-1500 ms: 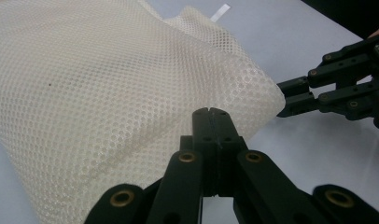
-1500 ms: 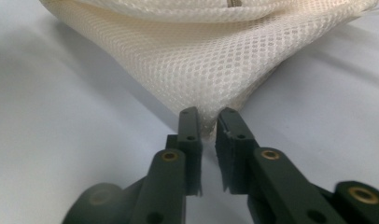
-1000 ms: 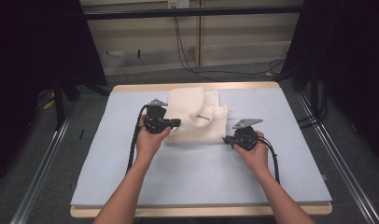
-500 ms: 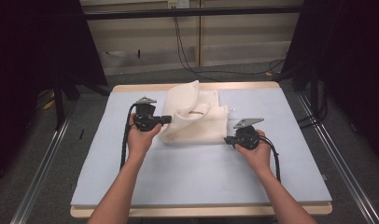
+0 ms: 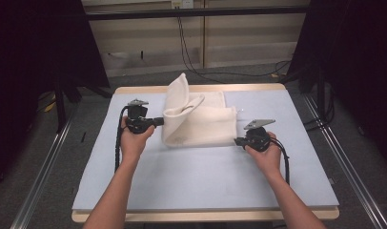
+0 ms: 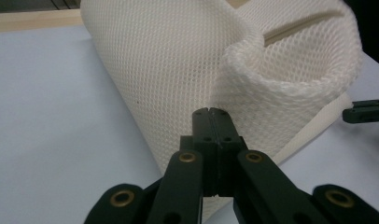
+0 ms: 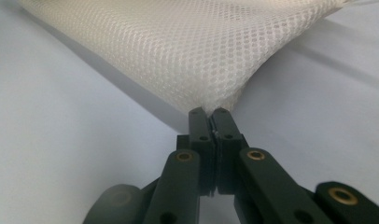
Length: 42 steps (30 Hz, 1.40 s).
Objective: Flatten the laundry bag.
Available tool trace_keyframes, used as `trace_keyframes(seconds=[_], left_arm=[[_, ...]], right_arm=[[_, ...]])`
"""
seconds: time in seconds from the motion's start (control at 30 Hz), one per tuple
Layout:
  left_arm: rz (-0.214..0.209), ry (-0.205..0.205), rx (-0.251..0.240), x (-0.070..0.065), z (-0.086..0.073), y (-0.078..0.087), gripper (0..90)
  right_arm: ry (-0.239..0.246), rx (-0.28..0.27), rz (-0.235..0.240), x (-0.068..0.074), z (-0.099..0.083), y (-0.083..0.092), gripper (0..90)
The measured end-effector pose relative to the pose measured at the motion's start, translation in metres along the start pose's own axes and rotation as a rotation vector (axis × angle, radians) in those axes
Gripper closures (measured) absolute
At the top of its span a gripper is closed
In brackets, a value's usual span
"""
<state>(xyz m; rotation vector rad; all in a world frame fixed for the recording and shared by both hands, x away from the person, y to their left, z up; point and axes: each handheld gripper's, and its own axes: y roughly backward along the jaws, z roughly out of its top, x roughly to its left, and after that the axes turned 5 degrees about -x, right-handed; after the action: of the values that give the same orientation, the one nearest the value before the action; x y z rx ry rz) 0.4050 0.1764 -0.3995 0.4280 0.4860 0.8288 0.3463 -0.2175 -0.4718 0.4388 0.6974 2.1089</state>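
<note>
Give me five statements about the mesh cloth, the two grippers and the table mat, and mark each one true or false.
1. Both grippers pinch the white mesh cloth. True.
2. The left gripper stands open, clear of the cloth. False: its jaws are shut on the cloth's left side.
3. The cloth lies wholly flat. False: its left part rises and curls over.
4. The right gripper holds the cloth's near right corner. True.
5. The table mat is dark green. False: it is pale blue-grey.

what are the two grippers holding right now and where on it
Both hold the white mesh cloth: left gripper pinches its raised, curled left side, right gripper its right corner.
</note>
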Motion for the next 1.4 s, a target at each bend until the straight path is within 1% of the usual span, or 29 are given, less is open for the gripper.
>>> trace_keyframes(seconds=[0.03,0.1,0.13,0.2,0.23,0.27,0.3,0.33,0.37,0.43,0.5,0.53,0.57,0.6,0.63,0.67,0.7,0.73,0.77,0.8,0.83,0.93,1.03,1.07,1.17,1.23,1.27,1.33,1.4], left_arm=[[0.008,-0.003,0.003,0.001,0.000,0.001,90.0],[0.012,0.009,0.001,0.004,-0.001,0.001,90.0],[0.017,-0.005,0.017,0.007,-0.001,0.002,90.0],[0.032,0.003,0.022,0.008,-0.003,0.002,90.0],[0.031,0.004,0.025,0.010,-0.004,0.002,90.0],[0.037,0.012,0.020,0.011,-0.004,0.002,90.0],[0.036,0.005,0.030,0.013,-0.005,0.003,90.0],[0.038,0.008,0.034,0.013,-0.005,0.003,90.0],[0.045,0.017,0.024,0.013,-0.006,0.003,90.0],[0.045,0.004,0.037,0.014,-0.006,0.004,90.0],[0.050,0.014,0.032,0.014,-0.007,0.004,90.0],[0.052,0.003,0.044,0.015,-0.007,0.005,90.0],[0.052,0.003,0.044,0.015,-0.007,0.005,90.0],[0.071,-0.003,0.051,0.016,-0.007,0.005,90.0],[0.071,-0.003,0.051,0.016,-0.007,0.005,90.0],[0.082,0.001,0.057,0.019,-0.008,0.005,90.0],[0.082,0.001,0.057,0.019,-0.008,0.005,90.0],[0.077,0.008,0.058,0.019,-0.009,0.003,90.0],[0.078,0.002,0.067,0.020,-0.009,0.003,90.0],[0.078,0.000,0.068,0.020,-0.009,0.003,90.0],[0.076,0.008,0.063,0.019,-0.009,0.002,90.0],[0.074,0.015,0.063,0.020,-0.009,0.002,90.0],[0.076,0.008,0.072,0.021,-0.009,0.003,90.0],[0.084,0.004,0.072,0.021,-0.011,0.005,90.0],[0.074,0.030,0.059,0.024,-0.016,0.008,90.0],[0.074,0.019,0.076,0.027,-0.020,0.010,90.0],[0.083,0.012,0.081,0.026,-0.021,0.011,90.0],[0.079,0.014,0.077,0.028,-0.023,0.015,90.0],[0.087,0.021,0.073,0.030,-0.026,0.018,90.0]], right_arm=[[0.002,0.000,0.000,-0.002,-0.001,0.001,88.6],[-0.002,0.000,-0.008,-0.005,-0.002,0.002,88.6],[-0.008,-0.001,-0.017,-0.006,-0.003,0.003,88.6],[-0.017,-0.002,-0.025,-0.008,-0.004,0.005,88.6],[-0.023,-0.001,-0.028,-0.009,-0.004,0.005,88.6],[-0.024,0.000,-0.032,-0.010,-0.005,0.006,88.6],[-0.018,-0.005,-0.031,-0.011,-0.005,0.006,88.6],[-0.016,-0.006,-0.034,-0.011,-0.005,0.006,88.6],[-0.021,-0.006,-0.032,-0.011,-0.005,0.006,88.6],[-0.023,-0.005,-0.035,-0.011,-0.006,0.007,88.6],[-0.023,-0.005,-0.038,-0.011,-0.007,0.008,88.6],[-0.027,-0.003,-0.038,-0.011,-0.007,0.009,88.6],[-0.027,0.000,-0.043,-0.012,-0.008,0.010,88.6],[-0.031,0.000,-0.048,-0.013,-0.009,0.011,88.6],[-0.031,0.000,-0.048,-0.013,-0.009,0.011,88.6],[-0.028,0.002,-0.067,-0.015,-0.011,0.013,88.6],[-0.028,0.002,-0.067,-0.015,-0.011,0.013,88.6],[-0.041,-0.004,-0.060,-0.018,-0.013,0.016,88.6],[-0.053,0.001,-0.060,-0.018,-0.014,0.017,88.6],[-0.048,0.000,-0.065,-0.018,-0.014,0.017,88.5],[-0.041,-0.006,-0.061,-0.018,-0.014,0.018,88.5],[-0.045,-0.010,-0.069,-0.018,-0.014,0.018,88.5],[-0.042,-0.006,-0.064,-0.018,-0.014,0.018,88.5],[-0.043,-0.006,-0.064,-0.018,-0.014,0.018,88.5],[-0.049,-0.012,-0.065,-0.018,-0.014,0.018,88.5],[-0.053,-0.014,-0.062,-0.019,-0.014,0.018,88.4],[-0.053,-0.014,-0.062,-0.019,-0.014,0.017,88.4],[-0.053,-0.014,-0.066,-0.018,-0.014,0.017,88.4],[-0.053,-0.009,-0.067,-0.018,-0.014,0.017,88.4]])
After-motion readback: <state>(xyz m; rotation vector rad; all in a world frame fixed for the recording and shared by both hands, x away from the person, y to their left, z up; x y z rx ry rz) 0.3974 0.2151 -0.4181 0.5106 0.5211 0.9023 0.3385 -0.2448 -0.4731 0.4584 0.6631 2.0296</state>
